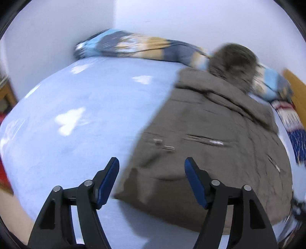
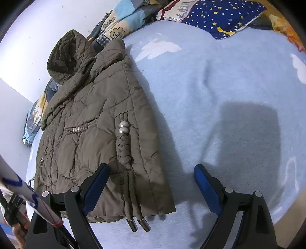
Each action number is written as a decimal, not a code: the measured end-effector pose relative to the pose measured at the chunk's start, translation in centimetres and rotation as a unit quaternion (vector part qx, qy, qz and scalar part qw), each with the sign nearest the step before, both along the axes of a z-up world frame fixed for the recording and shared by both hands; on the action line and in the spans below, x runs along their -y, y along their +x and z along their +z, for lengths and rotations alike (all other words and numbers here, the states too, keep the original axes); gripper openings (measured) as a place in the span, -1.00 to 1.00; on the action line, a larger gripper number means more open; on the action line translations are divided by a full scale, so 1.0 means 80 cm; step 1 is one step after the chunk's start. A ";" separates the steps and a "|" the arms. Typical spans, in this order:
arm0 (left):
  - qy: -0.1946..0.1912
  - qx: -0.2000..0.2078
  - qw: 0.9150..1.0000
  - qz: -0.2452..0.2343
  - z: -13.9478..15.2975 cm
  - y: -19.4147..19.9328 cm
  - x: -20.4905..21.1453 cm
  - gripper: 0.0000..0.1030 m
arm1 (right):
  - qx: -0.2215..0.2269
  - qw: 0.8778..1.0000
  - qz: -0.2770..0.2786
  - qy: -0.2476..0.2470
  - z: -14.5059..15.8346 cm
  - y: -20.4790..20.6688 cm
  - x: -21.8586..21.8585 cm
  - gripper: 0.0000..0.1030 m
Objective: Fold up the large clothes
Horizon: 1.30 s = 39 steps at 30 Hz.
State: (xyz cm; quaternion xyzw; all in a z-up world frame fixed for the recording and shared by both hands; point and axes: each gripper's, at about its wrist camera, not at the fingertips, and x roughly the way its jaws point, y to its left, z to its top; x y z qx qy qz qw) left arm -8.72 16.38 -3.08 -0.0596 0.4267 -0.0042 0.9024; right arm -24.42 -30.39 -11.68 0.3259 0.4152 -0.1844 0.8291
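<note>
a pale blue bedsheet covers the whole bed and carries everything else. on it lies the olive-brown padded jacket, folded in on itself, its hood up against the white wall; in the left wrist view it sits at the right of the sheet. a patterned quilt is bunched along the wall, and a navy star-print pillow lies at the head. two braided drawcords with silver beads trail off the jacket's edge. the left gripper hangs wide apart above the hem, gripping nothing. the right gripper likewise gapes, empty, one finger above the jacket.
</note>
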 end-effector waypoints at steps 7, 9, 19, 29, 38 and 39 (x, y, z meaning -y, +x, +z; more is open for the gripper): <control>-0.117 -0.082 0.988 0.060 -0.045 0.011 -0.072 0.37 | 0.004 1.000 0.000 0.008 -0.003 0.002 -0.003 0.82; -0.140 -0.099 0.984 0.056 -0.059 0.012 -0.072 0.37 | 0.006 1.000 0.000 0.013 -0.003 0.004 -0.004 0.82; -0.174 -0.089 0.981 0.016 -0.086 0.021 -0.037 0.26 | 0.042 0.997 0.022 0.061 -0.011 0.009 -0.010 0.51; -0.098 -0.041 0.994 -0.028 -0.068 -0.009 0.010 -0.60 | 0.038 0.997 0.054 -0.025 0.012 0.014 -0.032 -0.61; -0.095 -0.045 0.991 -0.079 -0.049 -0.048 0.028 -0.61 | 0.023 0.996 0.022 -0.083 0.038 -0.012 -0.019 -0.70; -0.093 -0.046 0.991 -0.081 -0.048 -0.053 0.027 -0.61 | 0.024 0.996 0.020 -0.080 0.040 -0.017 -0.016 -0.71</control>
